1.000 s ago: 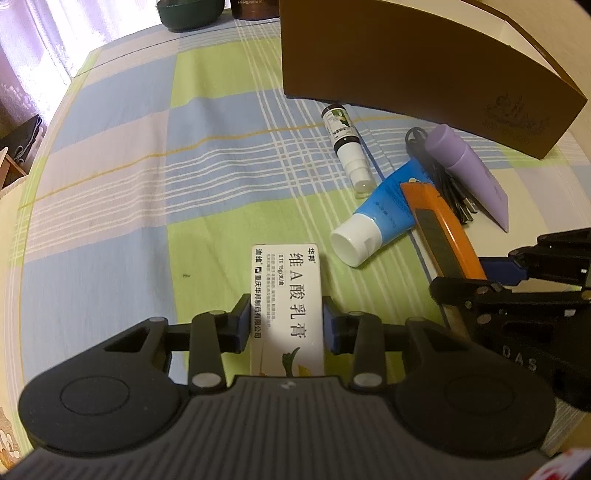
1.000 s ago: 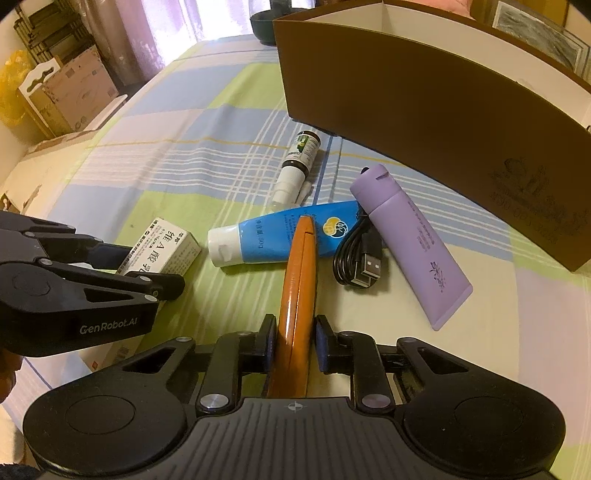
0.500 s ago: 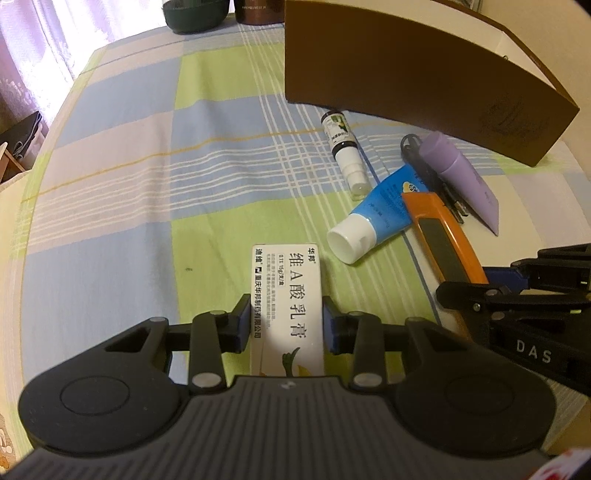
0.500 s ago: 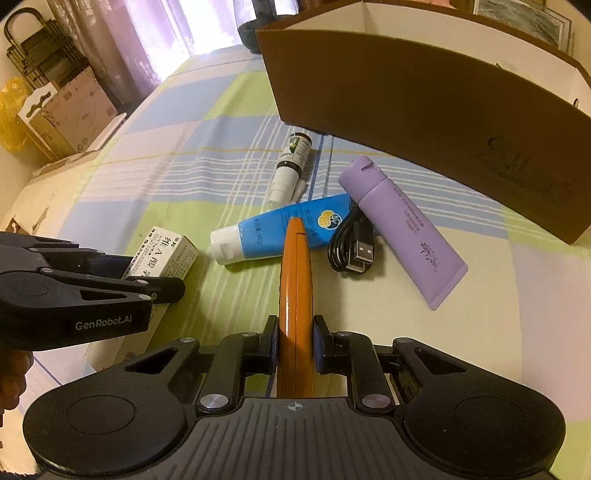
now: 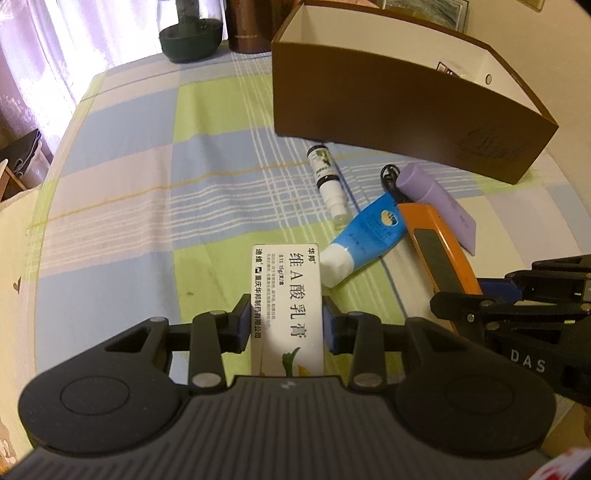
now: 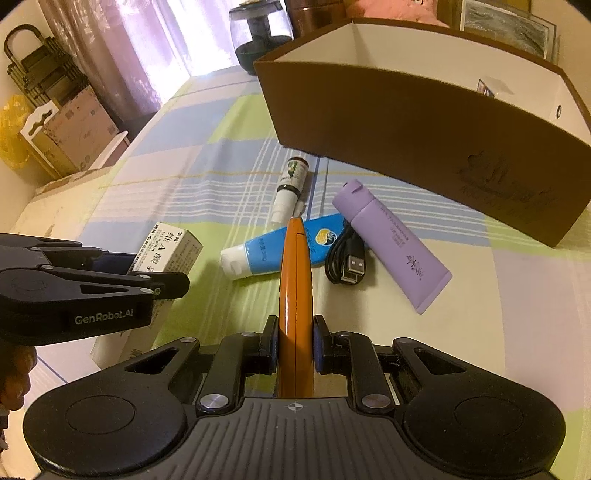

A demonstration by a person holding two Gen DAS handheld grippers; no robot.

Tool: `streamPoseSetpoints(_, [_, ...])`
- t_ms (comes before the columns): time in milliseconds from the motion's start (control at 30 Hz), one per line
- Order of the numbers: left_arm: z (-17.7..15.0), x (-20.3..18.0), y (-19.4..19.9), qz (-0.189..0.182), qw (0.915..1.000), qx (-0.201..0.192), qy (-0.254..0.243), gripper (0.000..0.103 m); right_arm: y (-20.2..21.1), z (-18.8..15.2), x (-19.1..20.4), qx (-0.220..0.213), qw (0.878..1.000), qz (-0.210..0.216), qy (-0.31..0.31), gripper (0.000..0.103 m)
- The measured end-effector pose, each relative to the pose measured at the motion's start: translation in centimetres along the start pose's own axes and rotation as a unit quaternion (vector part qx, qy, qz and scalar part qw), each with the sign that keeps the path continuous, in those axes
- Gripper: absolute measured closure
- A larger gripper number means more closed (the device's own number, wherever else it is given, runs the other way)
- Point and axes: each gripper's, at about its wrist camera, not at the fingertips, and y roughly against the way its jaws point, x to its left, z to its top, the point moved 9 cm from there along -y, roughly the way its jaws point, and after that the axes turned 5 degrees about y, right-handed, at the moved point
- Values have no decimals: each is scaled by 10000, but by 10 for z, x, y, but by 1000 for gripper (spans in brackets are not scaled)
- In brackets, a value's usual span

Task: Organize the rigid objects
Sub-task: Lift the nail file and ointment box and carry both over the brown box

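My left gripper [image 5: 286, 325] is shut on a white medicine box [image 5: 286, 291] with black print, held a little above the checked cloth. In the right wrist view the same box [image 6: 168, 249] pokes out of the left gripper [image 6: 147, 269] at the left. An orange flat device [image 6: 295, 288] stands on edge between the pads of my right gripper [image 6: 294, 347], which is shut on it. From the left wrist view that orange device [image 5: 439, 254] runs into the right gripper [image 5: 480, 291]. The brown open box [image 5: 406, 107] with a white inside stands behind.
On the cloth lie a blue tube [image 6: 280, 251], a purple tube [image 6: 391, 243], a black USB cable [image 6: 347, 262] and a small spray bottle [image 6: 290, 188]. A dark pot [image 5: 190, 37] and a brown flask [image 5: 247, 26] stand at the table's far edge. Cardboard boxes [image 6: 70, 136] sit off the table's left side.
Both grippers have risen with their loads. The medicine box and the orange device have come up off the cloth, and more of the brown box's inside shows.
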Motion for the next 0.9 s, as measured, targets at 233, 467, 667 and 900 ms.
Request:
streamPoseSetpoints(233, [14, -12, 9, -55, 9998, -138, -134, 70, 17, 6, -4, -111, 9999, -38, -100, 89])
streamPoseSetpoints(467, [32, -28, 17, -178, 9989, -310, -314, 70, 33, 17, -17, -247, 9992, -157, -285, 89])
streamPoseSetpoints(667, [53, -44, 21, -279, 9972, -496, -489, 70, 48, 32, -33, -397, 9979, -294, -420, 89])
streamPoseSetpoints(900, [83, -67, 26, -407, 9941, -717, -706, 70, 65, 53, -52, -586, 9959, -456, -517, 89])
